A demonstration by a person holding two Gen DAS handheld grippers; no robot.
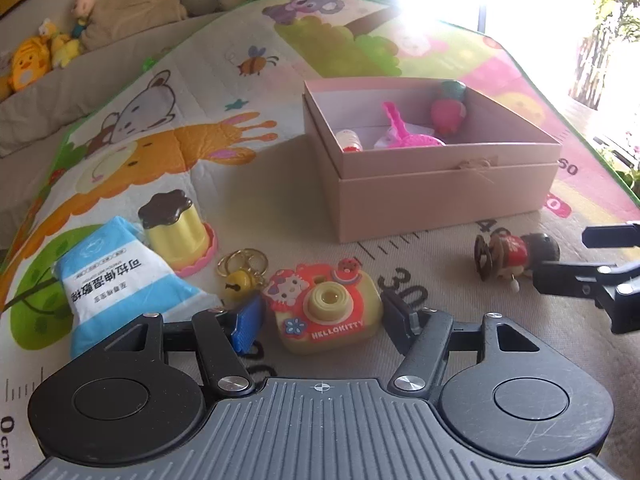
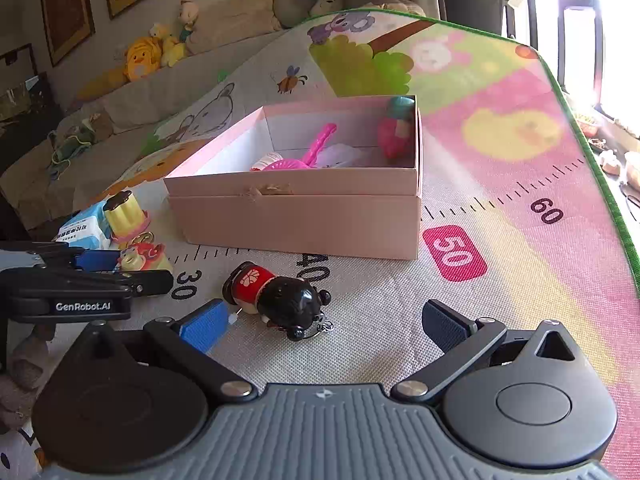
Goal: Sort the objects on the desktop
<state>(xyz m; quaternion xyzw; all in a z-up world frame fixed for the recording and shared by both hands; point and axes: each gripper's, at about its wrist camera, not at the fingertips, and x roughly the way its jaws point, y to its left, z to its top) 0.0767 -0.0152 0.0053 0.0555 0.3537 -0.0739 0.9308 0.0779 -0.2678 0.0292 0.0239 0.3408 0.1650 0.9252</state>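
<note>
Two grippers are low over our play mat [image 1: 420, 240]. Our left gripper [image 1: 324, 316] has its fingers wide, one on each side of the toy camera [image 1: 326, 306], not squeezing it. Our right gripper [image 2: 328, 324] has its fingers wide too, around the little doll [image 2: 276, 300] lying on its side, with a gap on the right. The pink box [image 2: 296, 216] sits just behind, open, with a pink scoop [image 2: 304, 156] and a strawberry toy [image 2: 394, 136] inside. The pudding toy [image 1: 176, 228], blue packet [image 1: 120, 280] and yellow bell [image 1: 236, 280] lie left of the camera.
</note>
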